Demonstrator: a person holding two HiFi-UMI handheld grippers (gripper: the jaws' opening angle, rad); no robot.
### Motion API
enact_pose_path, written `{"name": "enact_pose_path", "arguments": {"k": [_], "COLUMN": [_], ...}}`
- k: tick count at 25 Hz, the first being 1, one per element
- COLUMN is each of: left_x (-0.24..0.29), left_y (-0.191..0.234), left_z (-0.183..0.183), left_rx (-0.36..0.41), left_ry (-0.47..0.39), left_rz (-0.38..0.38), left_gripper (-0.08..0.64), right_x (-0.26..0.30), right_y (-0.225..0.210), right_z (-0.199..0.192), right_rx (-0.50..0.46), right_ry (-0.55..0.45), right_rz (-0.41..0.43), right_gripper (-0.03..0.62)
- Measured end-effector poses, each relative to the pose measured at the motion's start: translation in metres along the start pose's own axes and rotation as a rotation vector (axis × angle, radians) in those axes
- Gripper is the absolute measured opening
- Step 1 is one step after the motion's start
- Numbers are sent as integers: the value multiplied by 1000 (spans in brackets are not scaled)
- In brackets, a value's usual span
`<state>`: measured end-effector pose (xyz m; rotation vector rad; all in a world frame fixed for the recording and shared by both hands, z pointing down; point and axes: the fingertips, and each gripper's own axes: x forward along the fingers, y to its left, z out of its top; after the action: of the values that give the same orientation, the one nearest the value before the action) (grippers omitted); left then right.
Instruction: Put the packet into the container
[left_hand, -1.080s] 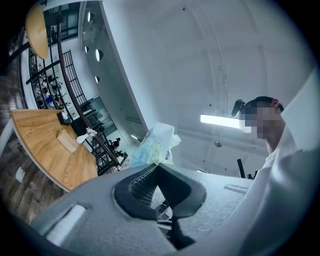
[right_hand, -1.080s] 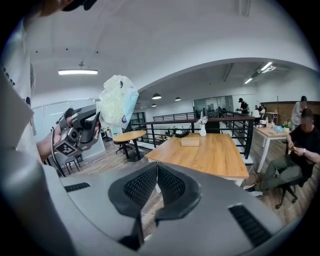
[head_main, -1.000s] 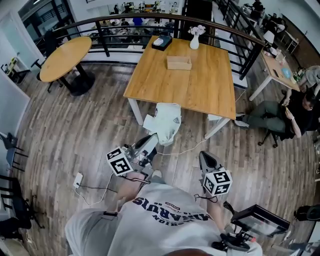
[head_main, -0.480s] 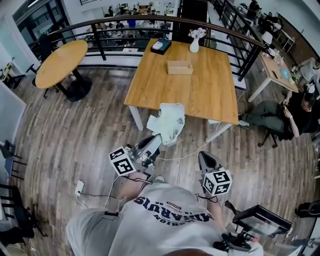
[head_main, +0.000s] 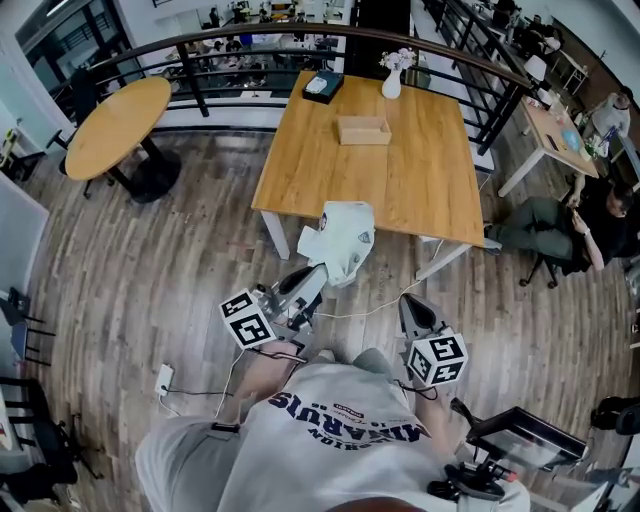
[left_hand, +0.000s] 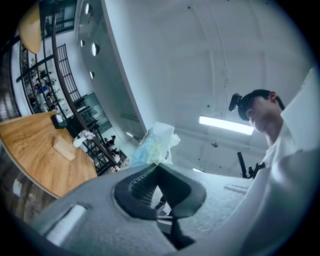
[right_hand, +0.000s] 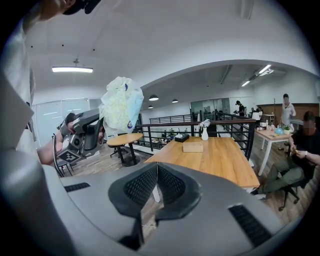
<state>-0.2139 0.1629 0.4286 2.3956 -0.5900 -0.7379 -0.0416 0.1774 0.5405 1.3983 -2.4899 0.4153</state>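
A crumpled white packet hangs in the air just in front of the wooden table's near edge, with my left gripper shut on its lower end. In the left gripper view the packet sticks out past the closed left gripper. The container, a small open tan box, stands far back on the table, well beyond the packet. My right gripper is lower right over the floor, shut and empty. The right gripper view shows the right gripper, the packet and the box.
A white vase with flowers and a black tissue box stand at the table's far edge by a dark railing. A round table is at the left. A person sits at the right. A cable and power strip lie on the floor.
The view has moved towards the table. My left gripper and the packet have moved up with it, and the packet now reaches the table's near edge. Both grippers stay shut.
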Motion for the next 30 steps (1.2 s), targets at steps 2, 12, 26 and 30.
{"name": "enact_pose_path", "arguments": {"k": [2, 12, 26, 30], "left_x": [5, 24, 76, 120], "left_y": [3, 12, 44, 62], "left_z": [1, 8, 16, 24], "left_rx": [4, 29, 44, 43], "left_ry": [7, 14, 2, 7], "left_rz": [-4, -2, 21, 30], "left_gripper": [5, 5, 5, 5], "right_x": [4, 26, 66, 88], "right_y": [-4, -25, -85, -129], "right_z": [2, 11, 26, 46], "right_rx": [2, 17, 16, 20], "right_ry": [0, -24, -34, -28], "right_rz": [-2, 9, 42, 47], "right_gripper": [11, 11, 11, 11]}}
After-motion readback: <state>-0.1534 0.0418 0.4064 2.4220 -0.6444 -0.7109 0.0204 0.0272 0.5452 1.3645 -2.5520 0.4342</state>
